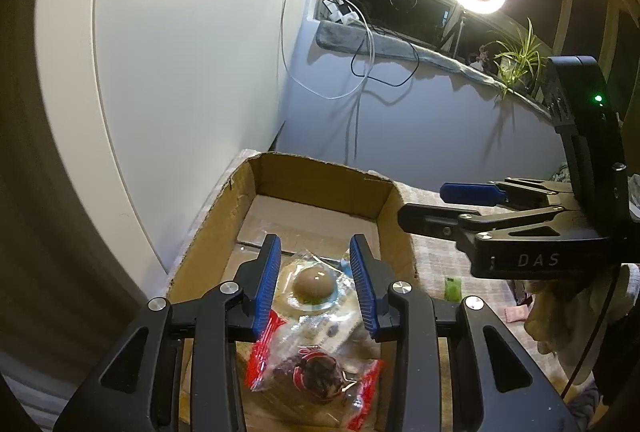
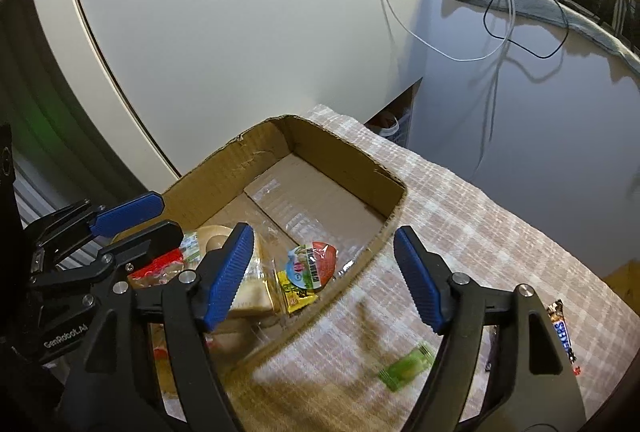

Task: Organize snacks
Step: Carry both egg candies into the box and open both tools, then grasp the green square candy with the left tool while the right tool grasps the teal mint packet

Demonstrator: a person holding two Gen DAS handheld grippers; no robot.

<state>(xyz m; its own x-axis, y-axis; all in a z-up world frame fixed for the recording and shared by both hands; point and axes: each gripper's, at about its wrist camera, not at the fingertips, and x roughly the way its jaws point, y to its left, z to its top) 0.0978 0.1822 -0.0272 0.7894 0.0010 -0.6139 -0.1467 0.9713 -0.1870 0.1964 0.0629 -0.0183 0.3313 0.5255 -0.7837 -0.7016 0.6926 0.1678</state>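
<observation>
Checked woven cloth [image 2: 460,208] under corrugated cardboard box [image 2: 224,172] of crinkly snack packets [image 1: 316,316]; both ribbed-padded hand-held grippers [image 1: 320,284] [image 2: 324,276] agape, empty.

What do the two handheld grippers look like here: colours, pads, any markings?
Both are black linkage frames with silver pivot bolts and ribbed blue finger pads. The right gripper carries "DAS" lettering and a green indicator light; the left gripper reads "GenRobot.AI".

- Open brown cardboard box [image 2: 224,172], near half holding clear-wrapped snacks [image 2: 308,266].
- Small green packet [image 2: 406,366] flat on checked cloth, at box's 4 o'clock.
</observation>
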